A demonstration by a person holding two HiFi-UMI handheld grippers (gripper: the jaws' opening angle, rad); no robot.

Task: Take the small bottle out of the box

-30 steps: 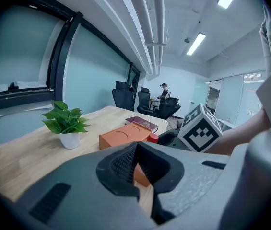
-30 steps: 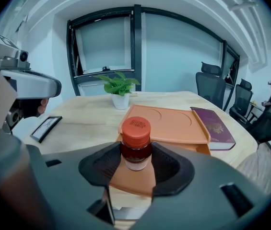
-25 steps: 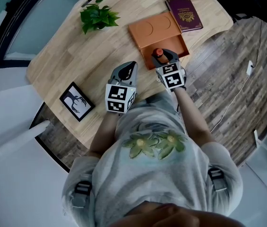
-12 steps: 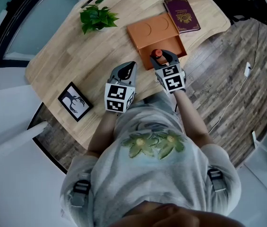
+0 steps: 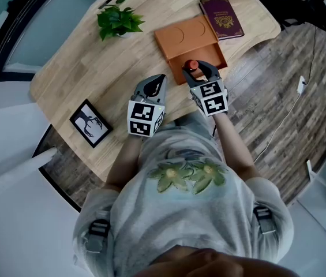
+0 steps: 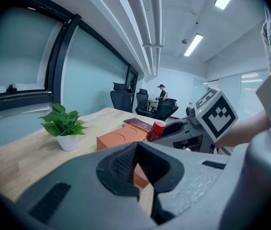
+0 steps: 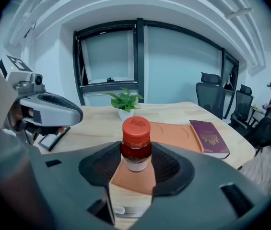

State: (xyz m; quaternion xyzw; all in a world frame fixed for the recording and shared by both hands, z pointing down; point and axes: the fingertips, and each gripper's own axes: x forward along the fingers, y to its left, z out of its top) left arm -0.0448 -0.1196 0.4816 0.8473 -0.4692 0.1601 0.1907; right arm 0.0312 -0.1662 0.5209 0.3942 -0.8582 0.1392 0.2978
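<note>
Right hand-held gripper (image 5: 193, 69) clamped on small bottle (image 7: 135, 146) just below red cap. Bottle upright, base apparently in open end of orange box (image 5: 177, 39) at worktop (image 5: 93, 56) edge, ready for straight lift. Left hand-held gripper (image 5: 156, 84) narrow, empty, parked aside, likely spare.

Box (image 5: 186, 36) between plant (image 5: 118, 21) and passport (image 5: 222, 17)

Overhead — two low views, box (image 5: 183, 38) shared

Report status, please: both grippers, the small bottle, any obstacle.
Right gripper shut on small bottle, at the orange box. Left gripper shut, empty, held aside. Nothing in the way.
</note>
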